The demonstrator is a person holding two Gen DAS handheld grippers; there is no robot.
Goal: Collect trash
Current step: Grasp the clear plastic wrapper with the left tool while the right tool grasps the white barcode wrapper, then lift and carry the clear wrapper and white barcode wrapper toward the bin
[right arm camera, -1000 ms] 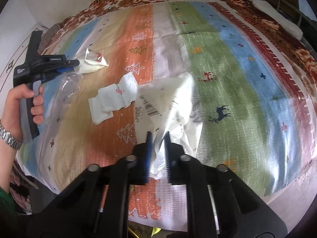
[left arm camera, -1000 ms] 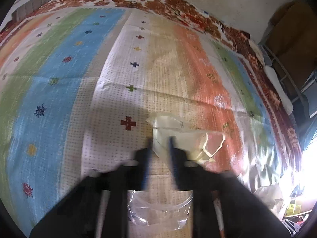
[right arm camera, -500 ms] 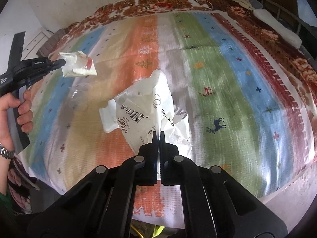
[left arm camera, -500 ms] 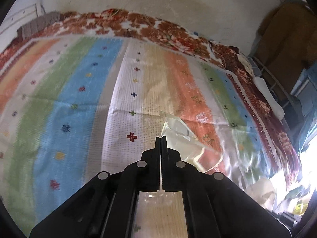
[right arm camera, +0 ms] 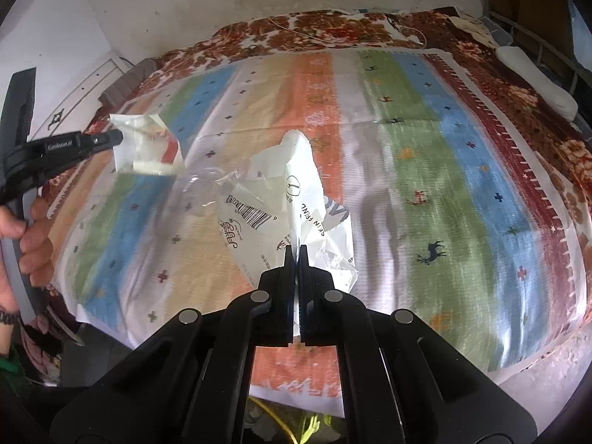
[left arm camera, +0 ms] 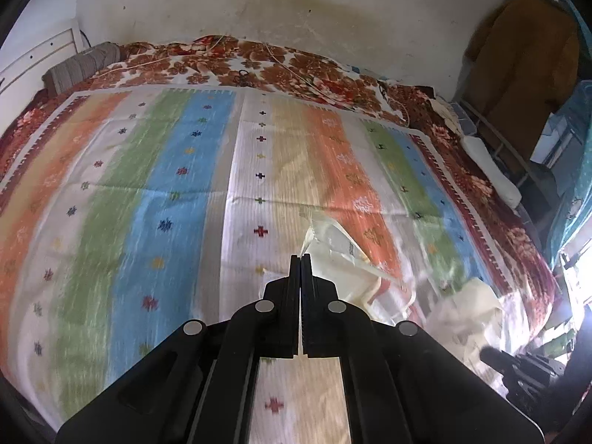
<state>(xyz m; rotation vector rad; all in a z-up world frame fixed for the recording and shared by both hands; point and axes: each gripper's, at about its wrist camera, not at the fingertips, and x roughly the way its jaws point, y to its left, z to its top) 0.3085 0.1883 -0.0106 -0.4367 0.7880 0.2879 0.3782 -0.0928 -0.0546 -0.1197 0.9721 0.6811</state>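
Observation:
My left gripper (left arm camera: 300,257) is shut on a clear plastic wrapper (left arm camera: 344,259) with cream and red print, lifted above the striped bedspread (left arm camera: 148,203). In the right wrist view the left gripper (right arm camera: 114,137) shows at the far left holding that wrapper (right arm camera: 148,144). My right gripper (right arm camera: 296,249) is shut on a crumpled white printed plastic bag (right arm camera: 281,207) with a barcode, held up off the striped bedspread (right arm camera: 425,148). The white bag also shows at the lower right of the left wrist view (left arm camera: 470,318).
The bed sits against a stained wall (left arm camera: 296,11). A grey rolled pillow (left arm camera: 81,66) lies at the bed's far left corner. A brown coat (left arm camera: 525,48) and a metal frame (left arm camera: 510,155) stand at the right. Yellow cord (right arm camera: 296,425) lies on the floor below.
Both grippers closed on their pieces of trash and lifted them off the bedspread. The views have risen and pulled back from the bed.

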